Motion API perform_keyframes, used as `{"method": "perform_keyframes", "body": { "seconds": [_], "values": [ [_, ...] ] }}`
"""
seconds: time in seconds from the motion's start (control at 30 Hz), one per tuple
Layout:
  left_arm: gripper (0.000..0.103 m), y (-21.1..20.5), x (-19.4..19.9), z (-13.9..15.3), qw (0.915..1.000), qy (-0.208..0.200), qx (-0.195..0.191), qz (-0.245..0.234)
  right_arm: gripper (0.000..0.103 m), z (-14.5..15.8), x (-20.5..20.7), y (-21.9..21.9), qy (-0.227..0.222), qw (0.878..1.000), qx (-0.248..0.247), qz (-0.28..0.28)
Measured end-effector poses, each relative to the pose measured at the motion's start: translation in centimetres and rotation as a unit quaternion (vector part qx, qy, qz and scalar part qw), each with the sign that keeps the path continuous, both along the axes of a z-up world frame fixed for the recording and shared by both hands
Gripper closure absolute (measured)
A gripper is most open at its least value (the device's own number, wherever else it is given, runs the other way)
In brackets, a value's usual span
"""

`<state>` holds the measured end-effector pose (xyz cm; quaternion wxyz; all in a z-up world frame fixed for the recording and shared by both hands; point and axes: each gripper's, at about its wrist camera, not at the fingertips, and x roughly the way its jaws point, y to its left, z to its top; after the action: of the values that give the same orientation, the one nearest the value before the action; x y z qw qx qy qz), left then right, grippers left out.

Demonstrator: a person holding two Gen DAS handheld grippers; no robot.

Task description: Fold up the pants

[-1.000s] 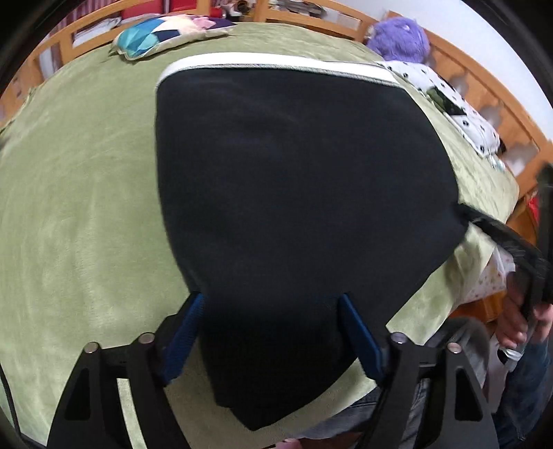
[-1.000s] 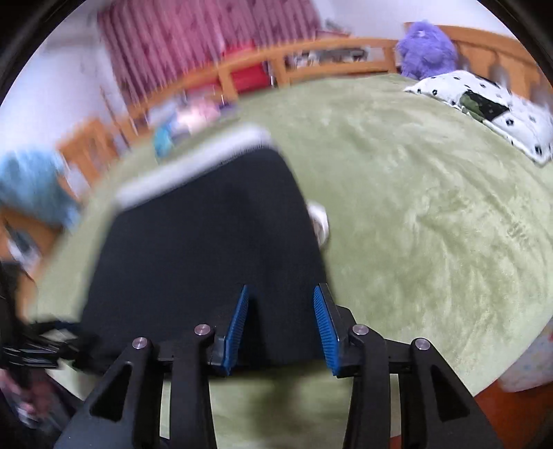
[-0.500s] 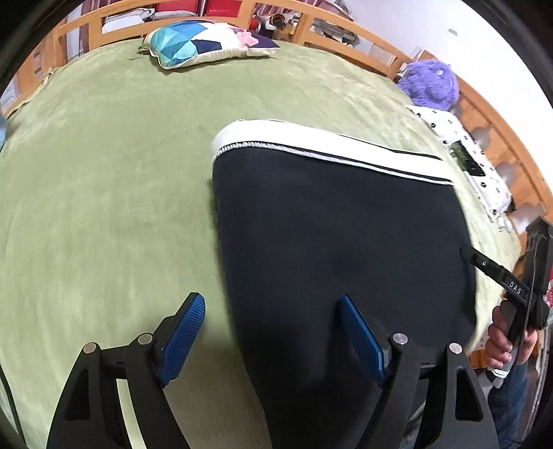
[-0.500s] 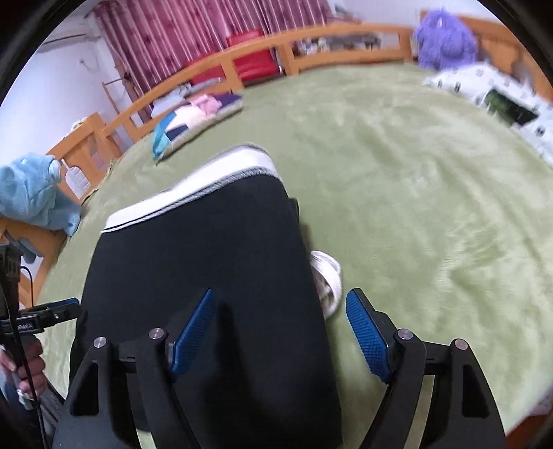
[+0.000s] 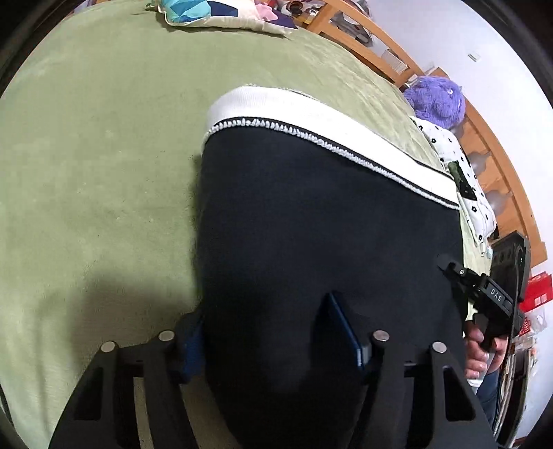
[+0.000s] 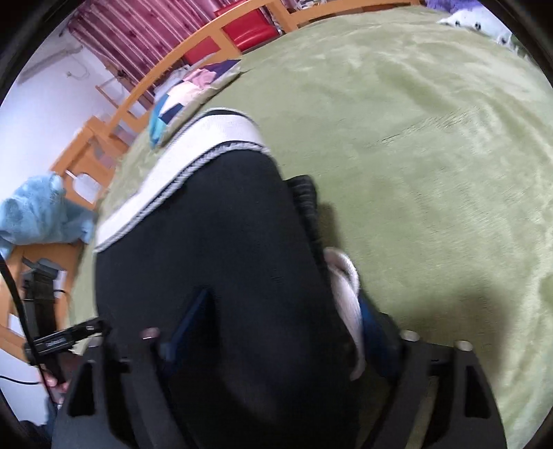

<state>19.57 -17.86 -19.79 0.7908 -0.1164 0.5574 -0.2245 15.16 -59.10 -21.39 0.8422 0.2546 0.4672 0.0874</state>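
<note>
Black pants [image 5: 311, 224] with a white waistband [image 5: 311, 121] lie folded on a green blanket [image 5: 86, 172]. My left gripper [image 5: 266, 331] is open, its blue pads straddling the near left edge of the black cloth. My right gripper [image 6: 273, 328] is open and straddles the near right edge of the pants [image 6: 214, 241], where a white drawstring [image 6: 345, 286] sticks out. The right gripper also shows in the left wrist view [image 5: 484, 297] at the pants' right side.
A patchwork pillow [image 5: 214, 13] lies at the far end of the bed. A purple plush toy [image 5: 435, 100] and a spotted pillow [image 5: 463, 186] sit at the right. A wooden bed rail [image 6: 193, 55] runs around. A blue towel [image 6: 34, 214] hangs at the left.
Both grippers have dropped lower and moved in over the near edge of the pants. The right gripper opened a second ago and stays open. The pants lie flat as before.
</note>
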Motion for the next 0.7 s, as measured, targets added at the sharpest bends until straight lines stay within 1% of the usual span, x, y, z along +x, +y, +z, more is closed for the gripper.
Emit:
{"method": "perform_keyframes", "body": {
  "seconds": [0.03, 0.07, 0.13, 0.17, 0.2, 0.23, 0.3, 0.33, 0.37, 0.47, 0.53, 0.6, 0.63, 0.7],
  "values": [
    [0.056, 0.0, -0.1, 0.2, 1.0000, -0.003, -0.004, -0.003, 0.039, -0.1, 0.0, 0.0, 0.002, 1.000, 0.013, -0.001],
    [0.067, -0.1, -0.2, 0.4, 1.0000, -0.008, -0.004, -0.004, 0.039, -0.1, 0.0, 0.1, 0.004, 1.000, 0.015, -0.006],
    [0.081, -0.2, -0.6, 1.2, 0.9996, -0.025, -0.001, -0.016, 0.044, 0.1, -0.2, 0.1, 0.002, 1.000, 0.019, -0.009],
    [0.083, -0.3, -0.6, 1.8, 0.9992, -0.033, 0.003, -0.022, 0.046, 0.3, -0.4, 0.1, 0.005, 1.000, 0.023, -0.019],
    [0.084, -0.2, -0.6, 2.2, 0.9991, -0.034, 0.001, -0.025, 0.055, 0.9, -0.7, 0.2, 0.001, 0.999, 0.021, -0.029],
    [0.085, 0.2, -0.6, 2.6, 0.9992, -0.032, -0.010, -0.022, 0.063, 1.5, -0.9, 0.4, -0.006, 0.999, 0.022, -0.033],
    [0.087, 1.5, -0.5, 3.4, 0.9990, -0.021, -0.036, -0.018, 0.070, 3.1, -1.9, 0.7, -0.022, 0.998, 0.036, -0.043],
    [0.089, 2.3, -0.6, 4.0, 0.9985, -0.021, -0.048, -0.015, 0.072, 3.9, -2.3, 1.0, -0.027, 0.998, 0.043, -0.048],
    [0.091, 2.7, -0.7, 4.4, 0.9983, -0.023, -0.051, -0.018, 0.074, 4.6, -2.6, 1.5, -0.029, 0.998, 0.042, -0.048],
    [0.092, 4.6, -1.2, 6.1, 0.9980, -0.033, -0.051, -0.018, 0.076, 6.7, -3.2, 4.2, -0.042, 0.998, 0.027, -0.048],
    [0.092, 6.6, -1.6, 7.2, 0.9979, -0.050, -0.039, -0.012, 0.076, 7.5, -3.4, 5.8, -0.048, 0.997, 0.034, -0.049],
    [0.092, 9.0, -2.0, 8.4, 0.9973, -0.071, -0.019, 0.001, 0.077, 7.7, -3.8, 8.1, -0.050, 0.996, 0.058, -0.038],
    [0.092, 11.0, -2.2, 9.0, 0.9968, -0.079, -0.008, 0.012, 0.077, 7.6, -3.7, 9.5, -0.051, 0.996, 0.069, -0.030],
    [0.092, 14.1, -2.4, 9.7, 0.9964, -0.081, 0.007, 0.025, 0.077, 7.1, -3.3, 13.0, -0.047, 0.995, 0.086, -0.009]
  ]
}}
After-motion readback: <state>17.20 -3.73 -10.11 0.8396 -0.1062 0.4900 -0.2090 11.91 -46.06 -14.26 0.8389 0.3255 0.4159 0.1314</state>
